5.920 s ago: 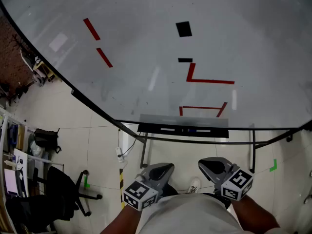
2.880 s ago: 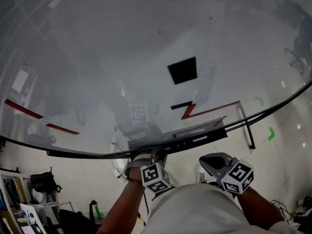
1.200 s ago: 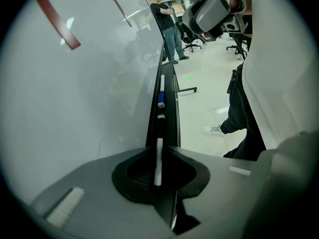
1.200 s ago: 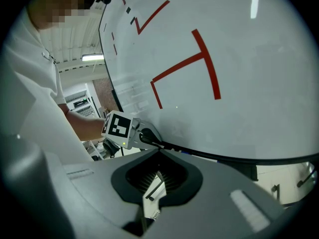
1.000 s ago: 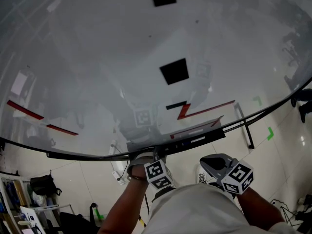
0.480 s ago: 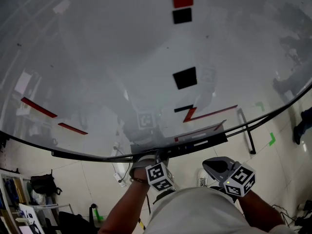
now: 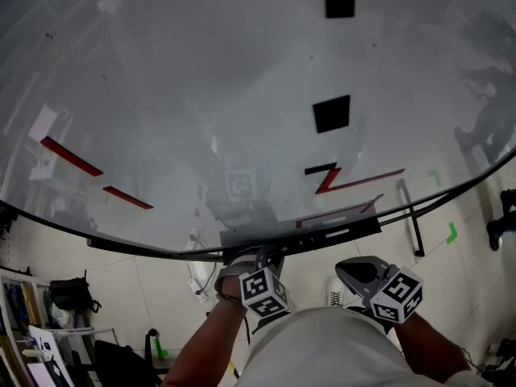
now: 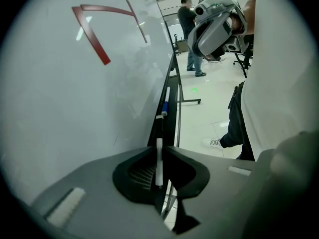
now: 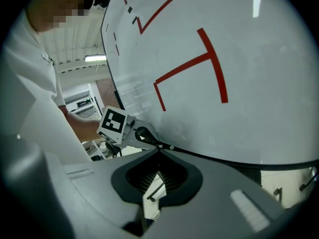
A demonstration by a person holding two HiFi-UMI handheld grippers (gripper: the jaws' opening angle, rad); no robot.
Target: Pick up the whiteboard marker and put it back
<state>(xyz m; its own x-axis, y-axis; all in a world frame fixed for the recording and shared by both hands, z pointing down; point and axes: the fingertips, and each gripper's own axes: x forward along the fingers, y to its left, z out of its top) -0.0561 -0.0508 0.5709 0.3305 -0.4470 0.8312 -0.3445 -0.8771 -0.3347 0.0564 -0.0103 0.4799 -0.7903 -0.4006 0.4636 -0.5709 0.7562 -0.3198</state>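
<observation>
Between tips of left claw point(image 8: 159, 147), whiteboard marker point(image 8: 158, 167); on tray point(image 8: 173, 78), seemingly second marker point(image 8: 164, 106).

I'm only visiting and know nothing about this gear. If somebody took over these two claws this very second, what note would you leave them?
Left claw: shut on the whiteboard marker, down at the tray under the whiteboard.
Right claw: shut, empty, low by the person's body, away from the board.
A second marker with a blue end lies further along the tray.
Done: marker gripped. The pictures don't show whether it is lifted off the tray.
Left: lift it if needed, set it back in the tray, open the left claw.
</observation>
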